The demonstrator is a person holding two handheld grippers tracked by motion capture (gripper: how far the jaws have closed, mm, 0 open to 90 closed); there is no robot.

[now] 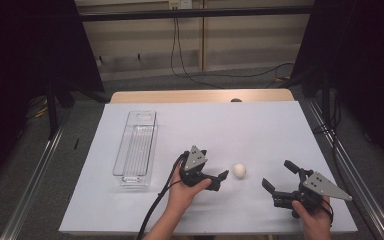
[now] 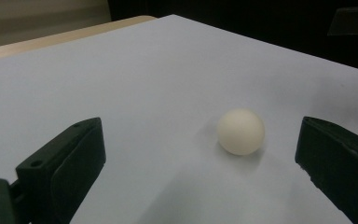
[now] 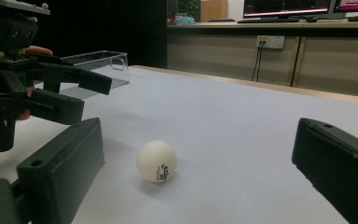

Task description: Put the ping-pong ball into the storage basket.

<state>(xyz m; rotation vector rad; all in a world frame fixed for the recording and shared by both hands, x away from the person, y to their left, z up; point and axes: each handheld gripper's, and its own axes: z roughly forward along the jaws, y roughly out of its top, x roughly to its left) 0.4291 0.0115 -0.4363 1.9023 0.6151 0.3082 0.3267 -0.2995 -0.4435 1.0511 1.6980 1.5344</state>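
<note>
A small white ball (image 1: 239, 170) rests on the white sheet (image 1: 230, 125) near the front of the table. My left gripper (image 1: 214, 163) is open just left of it and points at it, with the ball (image 2: 240, 131) a little ahead of the jaws and closer to the right-hand one. My right gripper (image 1: 278, 174) is open to the right of the ball and faces it from a short distance. In the right gripper view the ball (image 3: 157, 161) shows small printed marks, and the left gripper (image 3: 89, 94) stands open beyond it on the left.
A clear, empty, long plastic bin (image 1: 136, 147) lies on the left part of the sheet, also seen as the bin (image 3: 98, 65) in the right gripper view. The wooden table edge (image 1: 200, 96) runs along the back. Black frame posts stand at both sides.
</note>
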